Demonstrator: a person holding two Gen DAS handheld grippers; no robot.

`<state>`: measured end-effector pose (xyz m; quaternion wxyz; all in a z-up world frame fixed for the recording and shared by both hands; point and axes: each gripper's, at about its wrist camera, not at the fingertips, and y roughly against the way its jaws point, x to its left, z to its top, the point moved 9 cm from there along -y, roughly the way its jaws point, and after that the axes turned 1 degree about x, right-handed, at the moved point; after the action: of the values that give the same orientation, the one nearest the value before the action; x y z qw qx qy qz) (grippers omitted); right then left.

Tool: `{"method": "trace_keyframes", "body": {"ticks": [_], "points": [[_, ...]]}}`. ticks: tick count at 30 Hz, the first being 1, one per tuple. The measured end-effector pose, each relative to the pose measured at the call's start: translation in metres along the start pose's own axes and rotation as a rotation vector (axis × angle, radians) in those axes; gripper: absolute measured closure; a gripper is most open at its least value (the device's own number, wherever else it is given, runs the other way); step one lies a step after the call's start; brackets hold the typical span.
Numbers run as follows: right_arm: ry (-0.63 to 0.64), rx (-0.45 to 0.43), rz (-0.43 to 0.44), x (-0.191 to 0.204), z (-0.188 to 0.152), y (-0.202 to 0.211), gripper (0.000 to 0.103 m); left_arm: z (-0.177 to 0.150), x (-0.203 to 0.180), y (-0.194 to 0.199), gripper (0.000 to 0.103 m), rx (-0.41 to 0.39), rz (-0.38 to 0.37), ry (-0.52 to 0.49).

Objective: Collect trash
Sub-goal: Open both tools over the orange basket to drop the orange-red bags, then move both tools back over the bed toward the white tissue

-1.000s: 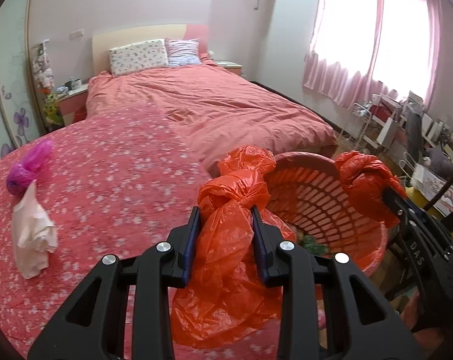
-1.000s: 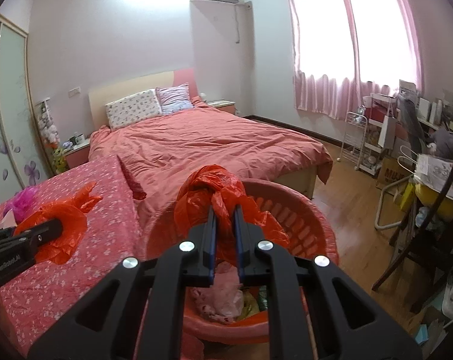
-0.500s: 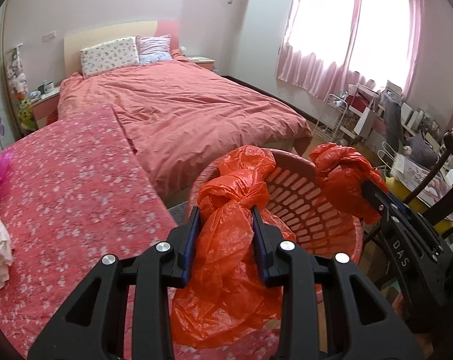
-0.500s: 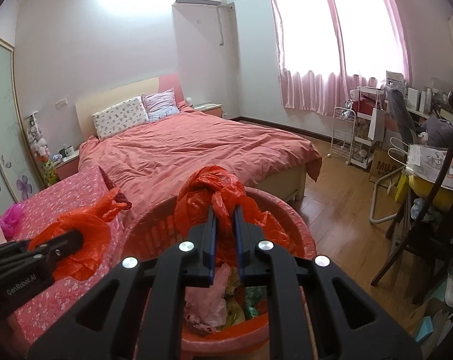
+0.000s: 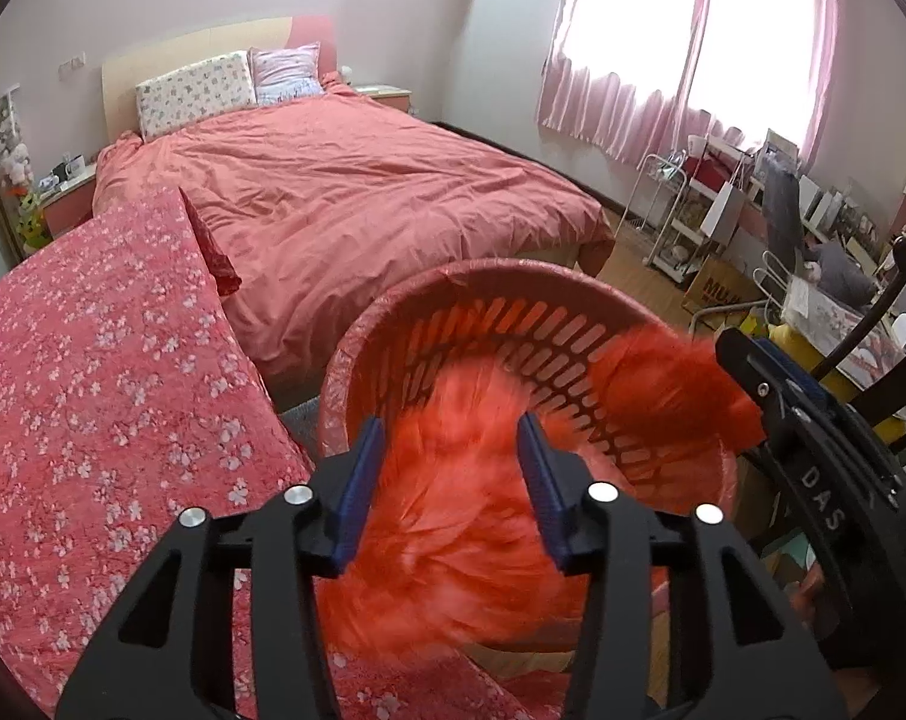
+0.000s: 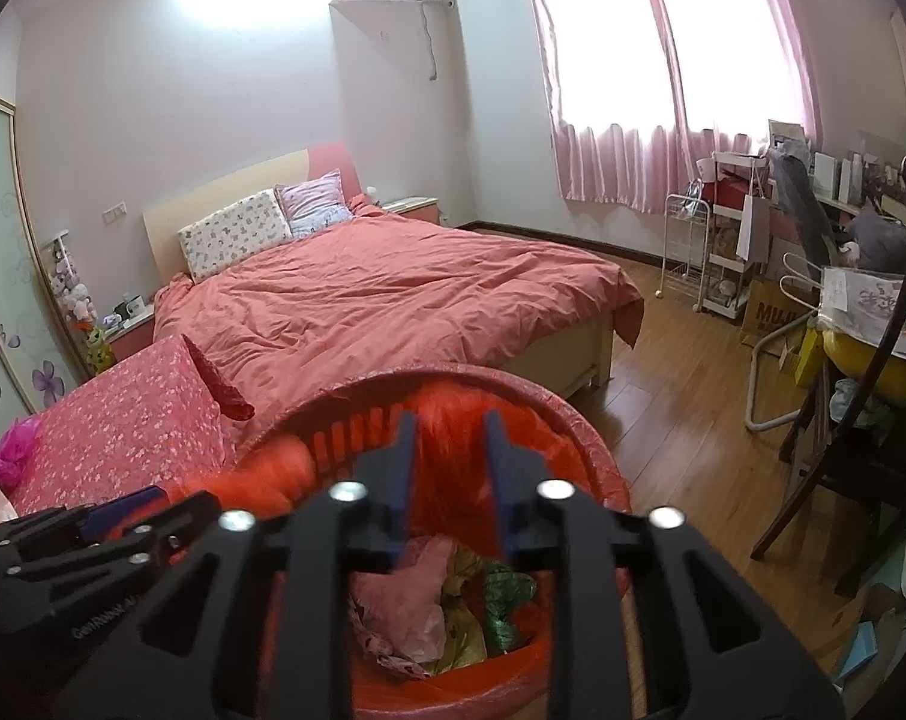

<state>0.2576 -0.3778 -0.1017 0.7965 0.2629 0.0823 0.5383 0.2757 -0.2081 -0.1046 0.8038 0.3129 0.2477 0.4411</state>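
Presently the left gripper (image 5: 450, 468) has its blue-padded jaws spread partway, and they have just been opening; the blurred orange plastic bag handle (image 5: 453, 516) sits loose between them, with no pad visibly pressing it. The right gripper (image 6: 450, 468) is likewise parted, its jaws just opened, with the bag's other orange handle (image 6: 453, 420) blurred between the pads. Both hang above the round red slotted plastic basket (image 5: 495, 324), which the bag lines and which holds crumpled pink, yellow and green trash (image 6: 447, 606). Compared with 1 second ago, both handles were pinched tight and sharp; the basket now fills more of each view.
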Motion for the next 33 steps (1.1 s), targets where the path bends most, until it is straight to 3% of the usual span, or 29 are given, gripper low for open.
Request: {"method": "trace_keyframes", "body": {"ticks": [8,15,25,33], "points": [[0.028,0.014,-0.015,0.003,-0.01,-0.002,0.057,-0.009,0.024,0.006,0.05,0.003,0.066,0.023],[0.099,0.009,0.024,0.038,-0.012,0.009,0.042,-0.015,0.068,0.043,0.045,-0.059,0.16,0.033],[0.247,0.051,0.21,0.16,-0.036,0.032,0.036,-0.039,0.151,0.111,0.043,-0.118,0.262,0.161],[0.345,0.107,0.404,0.277,-0.069,0.061,0.036,-0.084,0.234,0.167,0.043,-0.136,0.374,0.302]]}}
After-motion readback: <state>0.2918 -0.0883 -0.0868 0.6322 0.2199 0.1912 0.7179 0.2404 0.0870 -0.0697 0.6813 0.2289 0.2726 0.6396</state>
